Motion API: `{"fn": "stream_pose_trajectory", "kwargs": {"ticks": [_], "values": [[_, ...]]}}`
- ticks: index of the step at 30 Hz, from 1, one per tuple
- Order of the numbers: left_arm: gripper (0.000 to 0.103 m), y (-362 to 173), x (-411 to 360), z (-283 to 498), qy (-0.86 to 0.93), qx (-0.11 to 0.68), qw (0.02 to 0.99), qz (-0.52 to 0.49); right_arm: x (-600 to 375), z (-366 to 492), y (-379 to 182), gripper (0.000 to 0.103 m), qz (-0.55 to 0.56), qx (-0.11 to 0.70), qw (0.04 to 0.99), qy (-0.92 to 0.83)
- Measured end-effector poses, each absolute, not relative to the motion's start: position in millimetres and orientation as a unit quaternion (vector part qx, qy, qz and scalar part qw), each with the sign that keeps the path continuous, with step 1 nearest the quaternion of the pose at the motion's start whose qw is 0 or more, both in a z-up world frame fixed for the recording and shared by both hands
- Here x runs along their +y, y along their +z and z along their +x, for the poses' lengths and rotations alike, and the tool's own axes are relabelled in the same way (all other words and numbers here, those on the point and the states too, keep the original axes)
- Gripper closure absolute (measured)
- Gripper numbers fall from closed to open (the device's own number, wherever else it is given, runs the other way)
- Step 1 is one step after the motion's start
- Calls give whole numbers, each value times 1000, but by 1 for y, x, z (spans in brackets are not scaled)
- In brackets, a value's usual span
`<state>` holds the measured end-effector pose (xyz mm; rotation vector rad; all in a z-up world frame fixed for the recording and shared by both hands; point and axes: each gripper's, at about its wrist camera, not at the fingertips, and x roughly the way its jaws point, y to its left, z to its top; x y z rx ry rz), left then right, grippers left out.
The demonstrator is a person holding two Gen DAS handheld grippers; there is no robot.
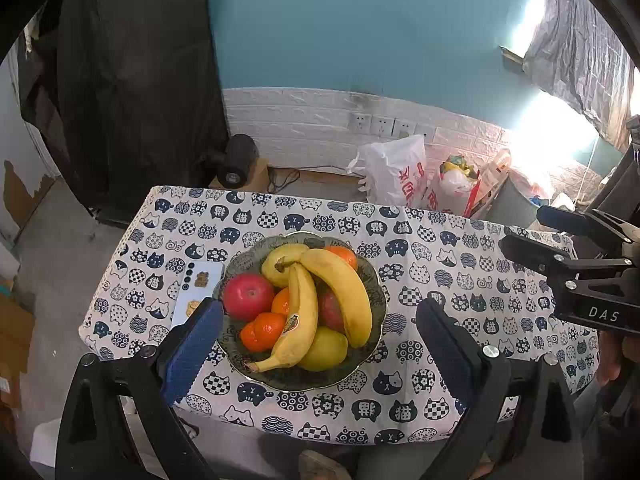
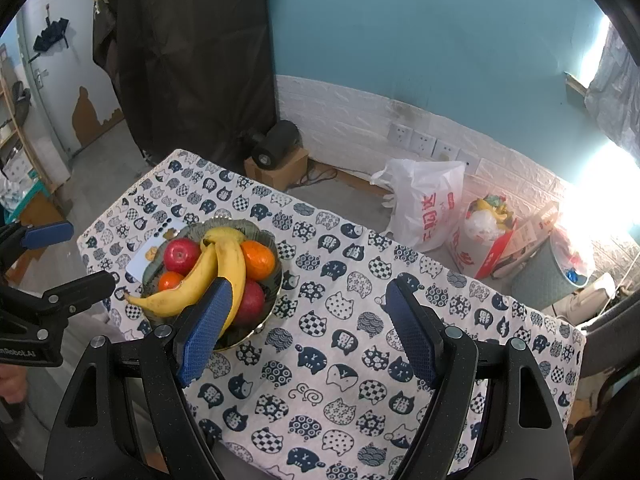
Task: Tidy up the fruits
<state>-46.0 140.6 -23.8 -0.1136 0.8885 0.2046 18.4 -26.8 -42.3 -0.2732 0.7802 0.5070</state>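
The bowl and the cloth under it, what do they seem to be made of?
The bowl looks like glazed ceramic, perhaps glass: dark patterned wall, scalloped rim with a shiny gold edge. The cloth looks like matte woven cotton: printed cat faces, soft folds where it hangs over the table edge.

The left gripper (image 1: 320,332) hangs above the table with its two blue-padded fingers (image 1: 194,350) spread wide apart and nothing between them. The right gripper (image 2: 310,320) is likewise held aloft with its jaws parted and empty, its blue pads (image 2: 206,328) facing each other across a broad gap. Each gripper shows at the edge of the other's view, the two side by side and apart, and part of a bare hand (image 2: 12,384) shows behind the left one.
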Motion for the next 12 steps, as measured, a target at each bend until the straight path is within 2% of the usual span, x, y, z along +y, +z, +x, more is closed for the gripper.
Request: {"fn": "stream_pose_trajectory", "kwargs": {"ticks": [12], "values": [[5, -23, 144, -48, 102, 428, 896, -58, -26, 18, -46, 25, -133, 380, 882, 245]]}}
